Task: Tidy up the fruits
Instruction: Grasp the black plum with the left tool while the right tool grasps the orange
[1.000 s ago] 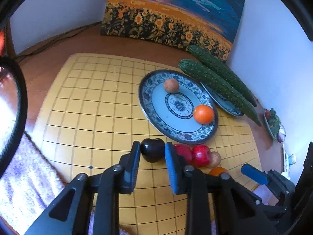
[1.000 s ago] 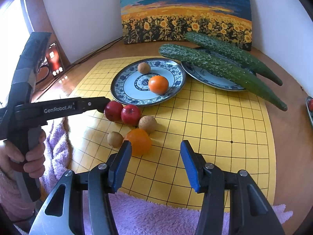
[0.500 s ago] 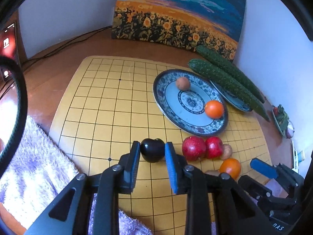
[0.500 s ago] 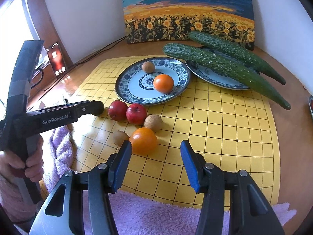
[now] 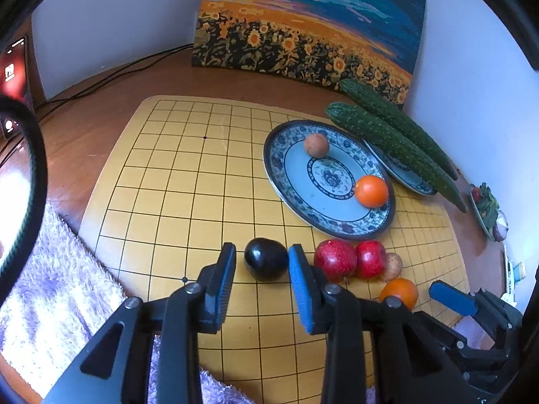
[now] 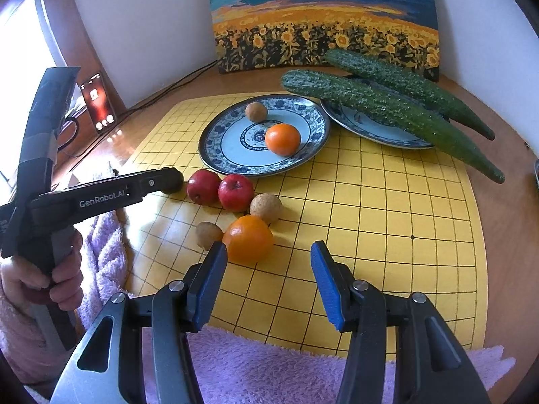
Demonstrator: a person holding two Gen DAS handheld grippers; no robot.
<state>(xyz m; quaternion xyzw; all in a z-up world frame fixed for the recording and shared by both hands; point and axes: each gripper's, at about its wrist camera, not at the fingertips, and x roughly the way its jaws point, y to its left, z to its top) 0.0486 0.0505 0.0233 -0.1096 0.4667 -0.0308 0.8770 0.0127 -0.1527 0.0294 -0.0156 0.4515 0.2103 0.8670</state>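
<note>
Furthest left, the left gripper (image 5: 261, 262) has a dark plum (image 5: 266, 258) between its fingers; the right finger touches the fruit, but a sliver of gap shows at the left one, so whether the plum is truly clamped or only bracketed cannot be told. The plum sits low over the yellow grid board (image 5: 188, 175), just left of two red apples (image 5: 350, 258). Beyond them is the patterned plate (image 5: 279, 168), already holding a small brown fruit (image 5: 316, 145) and an orange (image 5: 371, 191). Right of that, two cucumbers (image 6: 387, 104) lie across a second plate. The right gripper (image 6: 267, 269) hovers with its fingers wide apart and holding nothing, near a loose orange (image 6: 248, 238) and brown fruits on the board. The step looks like the plum pick; next, firm up the grip, lift clear of the apples, and carry it to the plate's bare near side.
</note>
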